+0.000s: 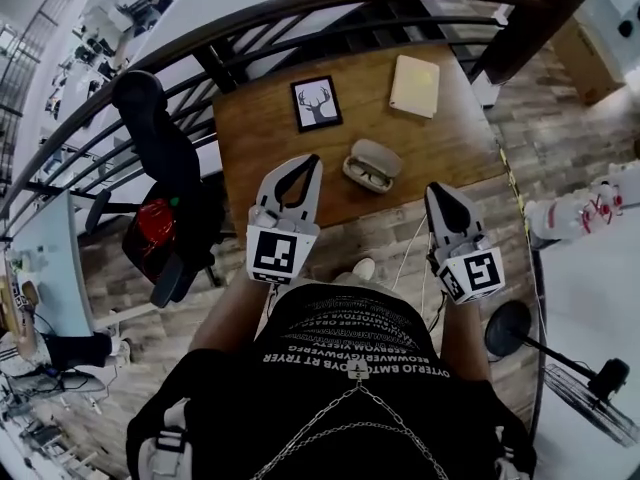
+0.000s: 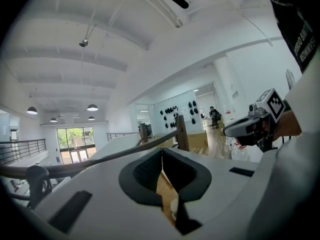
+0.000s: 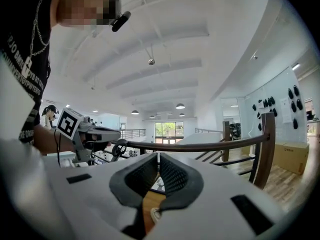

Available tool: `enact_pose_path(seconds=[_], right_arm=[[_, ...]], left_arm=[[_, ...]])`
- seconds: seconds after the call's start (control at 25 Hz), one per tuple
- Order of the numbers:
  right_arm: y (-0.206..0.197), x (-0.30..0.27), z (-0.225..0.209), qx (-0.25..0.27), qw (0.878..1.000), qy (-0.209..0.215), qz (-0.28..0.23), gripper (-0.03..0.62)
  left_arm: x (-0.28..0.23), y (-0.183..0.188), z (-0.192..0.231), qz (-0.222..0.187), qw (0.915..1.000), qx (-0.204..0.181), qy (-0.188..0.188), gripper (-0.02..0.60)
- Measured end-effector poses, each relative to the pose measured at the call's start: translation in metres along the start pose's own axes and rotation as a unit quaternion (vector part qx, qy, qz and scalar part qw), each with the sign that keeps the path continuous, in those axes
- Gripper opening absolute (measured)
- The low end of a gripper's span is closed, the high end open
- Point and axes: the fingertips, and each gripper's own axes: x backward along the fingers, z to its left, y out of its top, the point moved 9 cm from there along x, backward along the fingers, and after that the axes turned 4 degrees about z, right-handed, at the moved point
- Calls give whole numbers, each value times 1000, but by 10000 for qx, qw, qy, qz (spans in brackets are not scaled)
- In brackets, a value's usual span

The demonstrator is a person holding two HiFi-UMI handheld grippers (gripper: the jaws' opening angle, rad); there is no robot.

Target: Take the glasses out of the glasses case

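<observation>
On table (image 1: pixel 262 128), glasses case (image 1: pixel 372 164) btwn L tool (image 1: pixel 315 161) & R tool (image 1: pixel 436 190), untouched

Matt wooden table (image 1: pixel 265 143); smooth glasses case (image 1: pixel 372 165) (plastic, seemingly, faintly glossy).

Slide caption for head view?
Left claw and right claw, both shut, held near the glasses case on the wooden table.

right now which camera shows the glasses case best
The head view: the whole glasses case lies open on the wooden table. Each gripper view shows only a pale sliver low between its closed jaws, probably the case.
</observation>
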Motion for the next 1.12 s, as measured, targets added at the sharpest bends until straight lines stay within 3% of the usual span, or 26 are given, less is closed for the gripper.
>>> enact_pose_path(seconds=[0.56,0.88,1.12], right_arm=[[-17,-31,-34,84,9961,810,341,18],[-61,-52,-27,-176,9880,1133,1032,18],[-101,-71,-27,-330,9828,1109,1439,18]], left_arm=[[-22,-3,-19,164,9985,138,497,29],[-14,-12,-18,440,9965,208,681,29],[-10,-25,-15,656,9956,205,638,29]])
